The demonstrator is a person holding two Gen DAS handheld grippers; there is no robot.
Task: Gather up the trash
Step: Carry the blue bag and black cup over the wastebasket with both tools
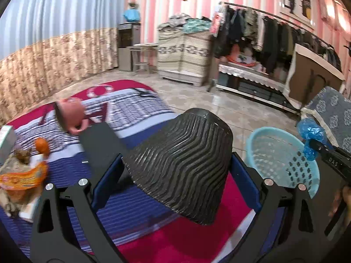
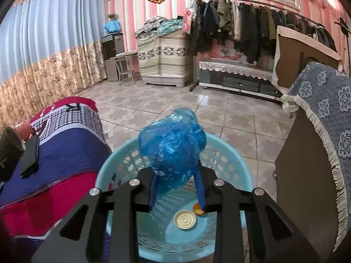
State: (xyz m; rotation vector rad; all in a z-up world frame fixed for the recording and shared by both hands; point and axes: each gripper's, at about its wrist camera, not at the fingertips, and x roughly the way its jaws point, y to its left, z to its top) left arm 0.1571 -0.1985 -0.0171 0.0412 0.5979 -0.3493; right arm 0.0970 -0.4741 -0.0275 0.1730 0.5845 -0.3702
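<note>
In the left wrist view my left gripper (image 1: 177,162) is shut on a black ribbed plastic bowl (image 1: 184,153), tilted on its side above the bed's edge. A light blue perforated basket (image 1: 283,160) stands on the floor to its right. My right gripper (image 2: 176,175) is shut on a crumpled blue plastic bag (image 2: 173,142) and hangs over the basket (image 2: 122,166). A cream round lid (image 2: 185,219) and an orange peel scrap (image 2: 197,209) lie at the bottom of the basket. The bag (image 1: 310,135) also shows in the left wrist view, beyond the basket's far rim.
The bed's red, blue and white quilt (image 1: 136,109) carries an orange snack wrapper (image 1: 24,179), an orange fruit (image 1: 41,144), a pink item (image 1: 70,114) and a flat black object (image 2: 30,157). A chair with a blue-grey cover (image 2: 318,114) stands right of the basket. Tiled floor (image 2: 175,100) lies beyond.
</note>
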